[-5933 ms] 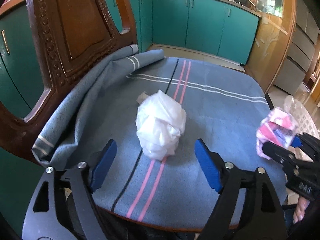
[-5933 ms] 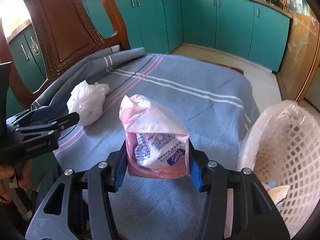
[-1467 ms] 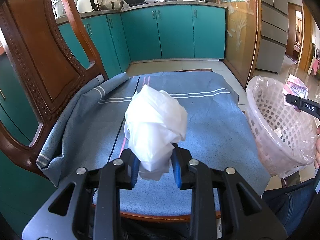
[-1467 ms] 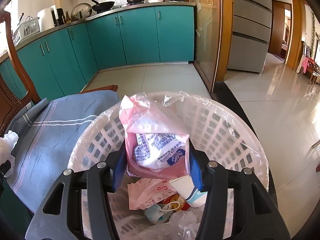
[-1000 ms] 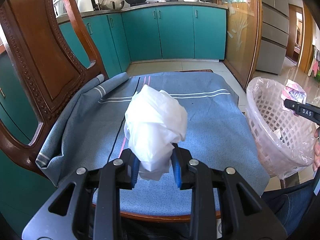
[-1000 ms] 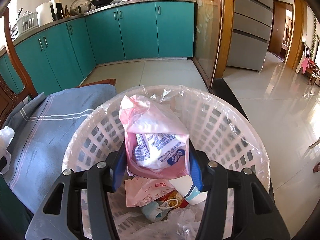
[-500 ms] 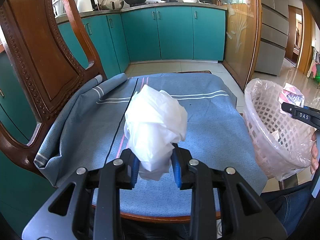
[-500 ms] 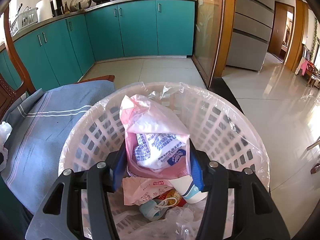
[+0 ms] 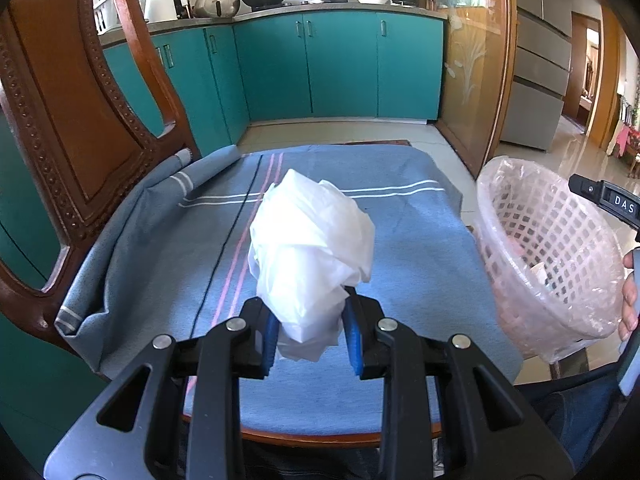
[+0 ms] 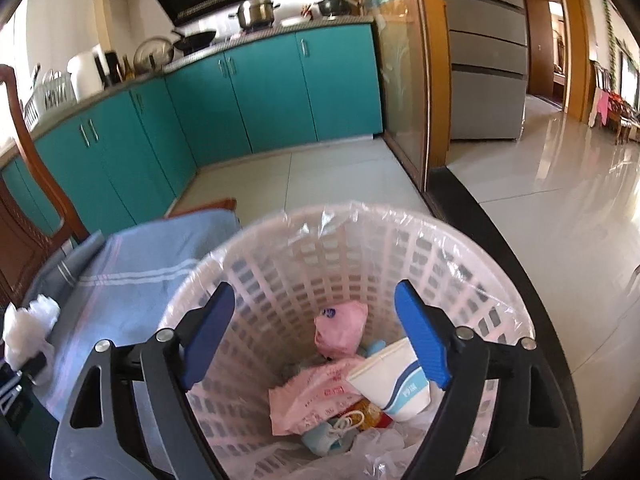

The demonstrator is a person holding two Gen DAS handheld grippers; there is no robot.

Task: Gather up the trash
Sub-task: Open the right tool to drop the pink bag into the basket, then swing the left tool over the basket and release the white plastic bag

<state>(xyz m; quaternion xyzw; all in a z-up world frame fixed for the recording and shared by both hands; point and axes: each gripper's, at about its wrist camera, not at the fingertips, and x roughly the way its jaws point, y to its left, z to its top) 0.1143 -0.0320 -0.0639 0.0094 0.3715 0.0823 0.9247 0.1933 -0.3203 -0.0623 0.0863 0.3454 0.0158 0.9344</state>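
The left hand-held gripper (image 9: 312, 338) is clamped on a crumpled white plastic bag (image 9: 310, 256), a puffy, creased wad held above the blue striped cloth (image 9: 400, 240) on the tabletop. The right hand-held gripper (image 10: 316, 336) hangs over the pink lattice waste basket (image 10: 460, 264); its jaws are opening with nothing between them. A pink plastic bag (image 10: 340, 330) lies among wrappers and a paper cup (image 10: 396, 384) inside the basket.

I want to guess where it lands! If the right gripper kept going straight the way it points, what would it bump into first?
Probably the trash inside the white basket. The right gripper, jaws opening with nothing between them, aims into it, so the pink bag lies first in line, though depth is hard to judge.
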